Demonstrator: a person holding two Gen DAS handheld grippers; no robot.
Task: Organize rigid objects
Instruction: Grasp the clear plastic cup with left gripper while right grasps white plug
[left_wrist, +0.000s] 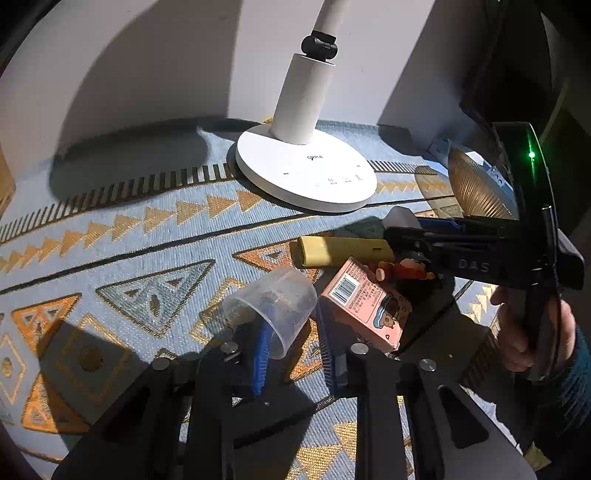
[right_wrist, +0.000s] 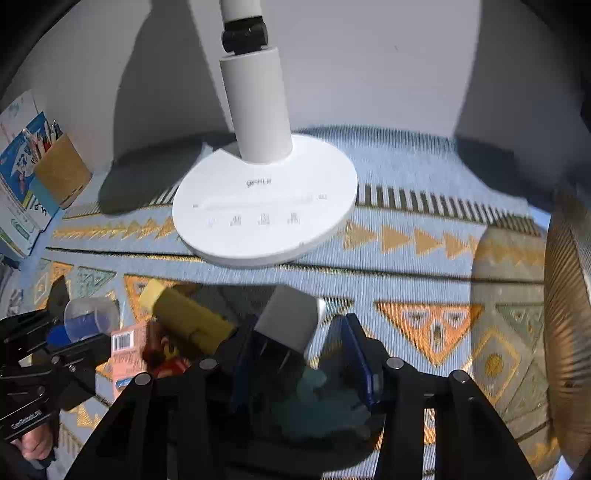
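Observation:
My left gripper (left_wrist: 293, 332) is low over the patterned cloth, shut on a clear plastic cup (left_wrist: 273, 306) that lies on its side; one blue pad shows through the cup's wall. In the right wrist view the right gripper (right_wrist: 299, 328) is shut on a white charger plug (right_wrist: 288, 319), whose prongs point back at the camera. Seen from the left wrist, the right gripper (left_wrist: 400, 227) comes in from the right with the white plug (left_wrist: 400, 218) at its tip. Between the grippers lie a yellow bar (left_wrist: 343, 251), a pink carton (left_wrist: 365, 306) and a small red figurine (left_wrist: 406, 269).
A white lamp base (right_wrist: 266, 206) with its stem stands behind the objects. A ribbed golden object (right_wrist: 565, 314) sits at the right edge. A brown pen holder (right_wrist: 61, 173) and printed boxes (right_wrist: 18, 177) stand at the back left by the wall. A hand (left_wrist: 517, 332) holds the right gripper.

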